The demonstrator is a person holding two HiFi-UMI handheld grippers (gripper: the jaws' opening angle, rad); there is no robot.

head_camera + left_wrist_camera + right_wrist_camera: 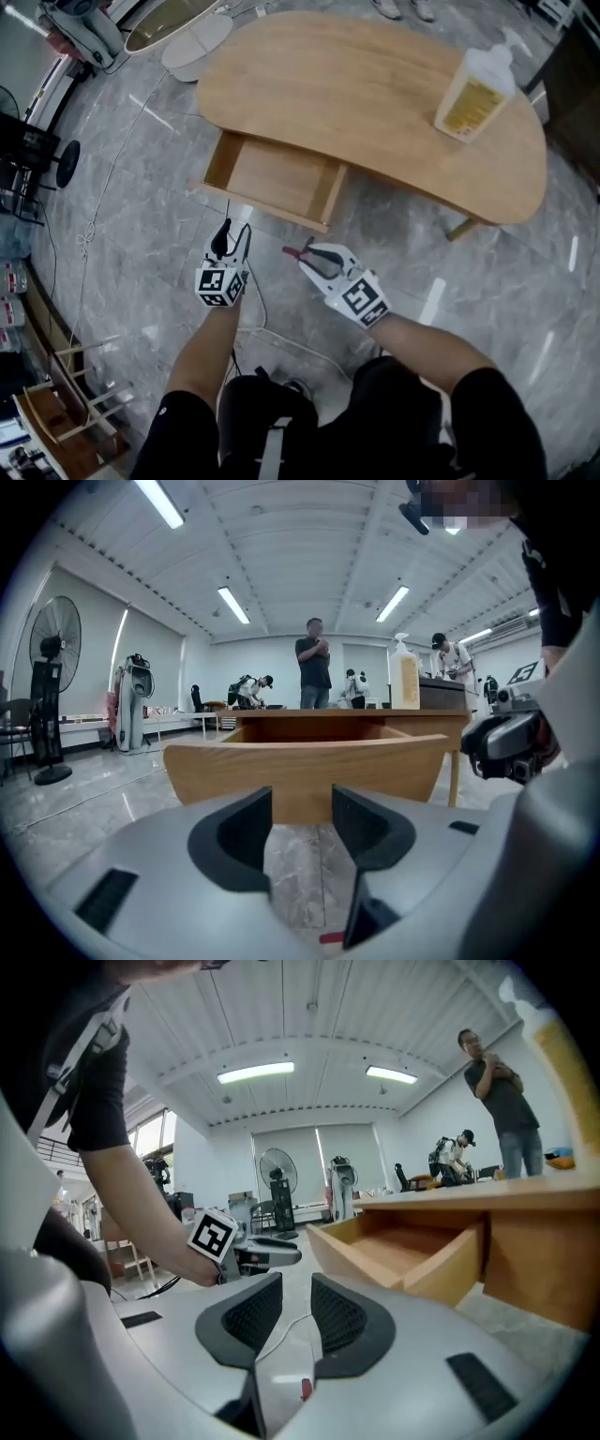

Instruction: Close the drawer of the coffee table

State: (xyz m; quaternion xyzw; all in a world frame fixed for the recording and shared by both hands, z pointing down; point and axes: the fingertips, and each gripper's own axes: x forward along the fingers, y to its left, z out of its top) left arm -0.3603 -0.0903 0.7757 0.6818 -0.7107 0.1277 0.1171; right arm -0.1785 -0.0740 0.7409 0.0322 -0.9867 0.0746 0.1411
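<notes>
Fingers point(234, 834) of left gripper point(302, 825) spread wide, nothing between; pointed at the drawer point(305, 766) front, near but not touching. On right gripper point(289, 1314), fingers a narrow gap apart, nothing pinched; just right of the left one. Drawer stands pulled out under the near-left edge of the coffee table worktop point(356, 94). Bottle point(473, 89) upright, far right.

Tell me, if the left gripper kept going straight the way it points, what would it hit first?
Most likely the drawer front, which stands pulled out. The left gripper faces it squarely, jaws apart and empty, with only floor between them. How far off it is, I can't tell.
</notes>
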